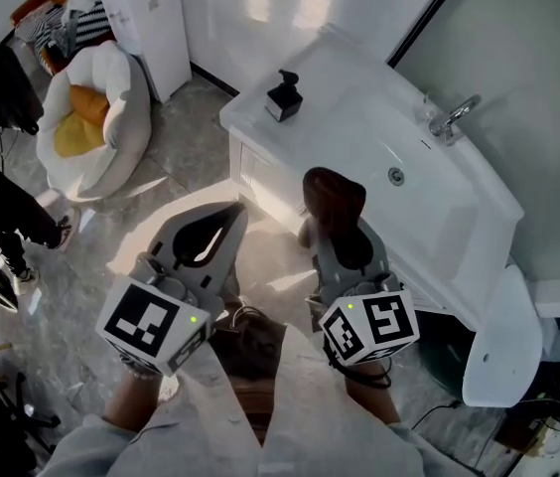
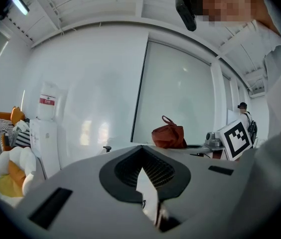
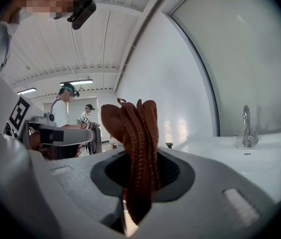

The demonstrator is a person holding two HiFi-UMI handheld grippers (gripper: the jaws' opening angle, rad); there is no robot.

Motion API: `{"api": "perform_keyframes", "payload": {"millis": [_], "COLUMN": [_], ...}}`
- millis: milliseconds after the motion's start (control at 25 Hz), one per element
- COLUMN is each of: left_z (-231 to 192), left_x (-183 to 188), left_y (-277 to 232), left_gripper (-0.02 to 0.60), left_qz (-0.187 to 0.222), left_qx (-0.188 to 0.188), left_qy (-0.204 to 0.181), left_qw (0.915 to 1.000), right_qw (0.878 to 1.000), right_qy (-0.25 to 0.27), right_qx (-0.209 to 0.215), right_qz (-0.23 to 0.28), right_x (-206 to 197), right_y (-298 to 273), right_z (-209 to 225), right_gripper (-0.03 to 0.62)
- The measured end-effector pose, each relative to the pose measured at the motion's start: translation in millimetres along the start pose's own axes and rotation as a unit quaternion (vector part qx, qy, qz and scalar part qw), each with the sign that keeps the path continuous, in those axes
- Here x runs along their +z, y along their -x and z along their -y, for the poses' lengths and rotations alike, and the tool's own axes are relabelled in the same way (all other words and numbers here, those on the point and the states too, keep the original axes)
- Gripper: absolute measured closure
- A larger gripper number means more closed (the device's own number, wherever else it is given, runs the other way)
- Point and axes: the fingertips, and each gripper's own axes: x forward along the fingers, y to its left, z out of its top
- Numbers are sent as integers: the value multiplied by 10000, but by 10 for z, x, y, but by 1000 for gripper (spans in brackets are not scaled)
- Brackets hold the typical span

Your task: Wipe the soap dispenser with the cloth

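Before the sink [image 1: 359, 117], right gripper [image 3: 139, 180] jaws clamp the cloth [image 3: 135, 133]; left gripper [image 2: 143, 158] jaws together, empty.

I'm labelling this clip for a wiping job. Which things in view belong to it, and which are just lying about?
Belongs to the job:
- soap dispenser, standing on the sink counter
- brown cloth, clamped in the right tool

Just there:
- faucet
- white-and-yellow cushion seat
- white cabinet
- left tool, shut and empty
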Motion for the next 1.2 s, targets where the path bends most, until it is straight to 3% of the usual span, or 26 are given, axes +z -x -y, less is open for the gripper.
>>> {"api": "perform_keyframes", "payload": {"millis": [1200], "left_z": [-1157], "left_x": [312], "left_y": [-1309], "left_gripper": [577], "left_qz": [-178], "left_qx": [-812], "left_qy": [61], "left_qw": [9965], "right_qw": [9963], "right_qy": [-94], "right_qx": [-846], "right_qz": [-117], "right_x": [313], "right_y": [-1303], "right_z": [704], "right_gripper": [511]}}
